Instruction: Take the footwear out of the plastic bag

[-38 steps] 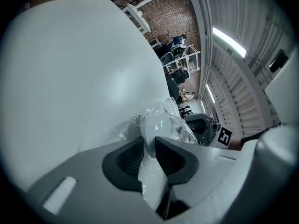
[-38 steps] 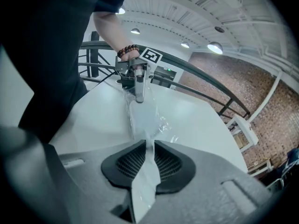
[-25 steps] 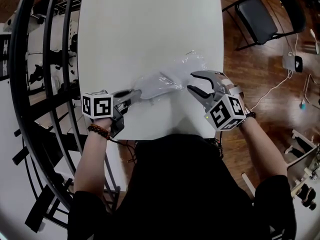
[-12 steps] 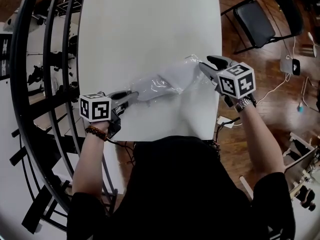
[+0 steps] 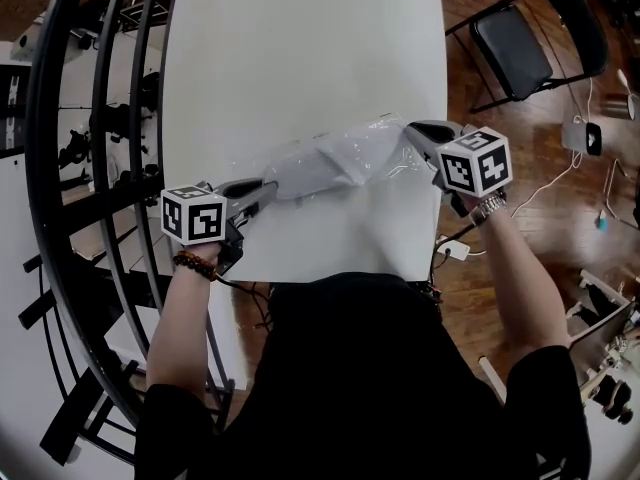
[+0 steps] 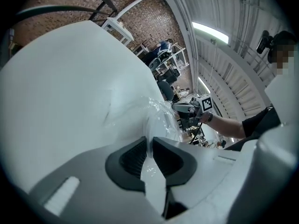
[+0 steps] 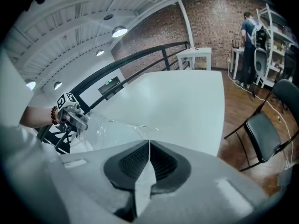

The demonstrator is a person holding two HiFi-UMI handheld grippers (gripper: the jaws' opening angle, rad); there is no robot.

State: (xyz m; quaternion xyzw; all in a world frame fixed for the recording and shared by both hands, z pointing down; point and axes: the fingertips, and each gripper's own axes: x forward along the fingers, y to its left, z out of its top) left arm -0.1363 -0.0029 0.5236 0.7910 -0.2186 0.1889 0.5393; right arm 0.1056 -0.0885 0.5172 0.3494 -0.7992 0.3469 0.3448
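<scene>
A clear plastic bag (image 5: 340, 158) lies stretched across the white table (image 5: 300, 48), near its front edge. Something pale shows through the film, but I cannot make out footwear. My left gripper (image 5: 270, 184) is shut on the bag's left end, and in the left gripper view the film (image 6: 159, 120) runs pinched between its pads (image 6: 135, 155). My right gripper (image 5: 412, 130) is shut on the bag's right end, near the table's right edge. In the right gripper view a thin fold of film sits between the closed pads (image 7: 161, 162), and the bag (image 7: 112, 129) spans toward the left gripper (image 7: 81, 120).
A black curved railing (image 5: 60, 168) runs along the table's left side. A black folding chair (image 5: 520, 38) stands on the wooden floor to the right, with a white device and cable (image 5: 585, 128) beyond it. A person (image 7: 250, 31) stands far off by shelves.
My right gripper has swung from in front of the bag to its right end and closed on the film. The bag now lies pulled out flatter. The left gripper has kept its hold.
</scene>
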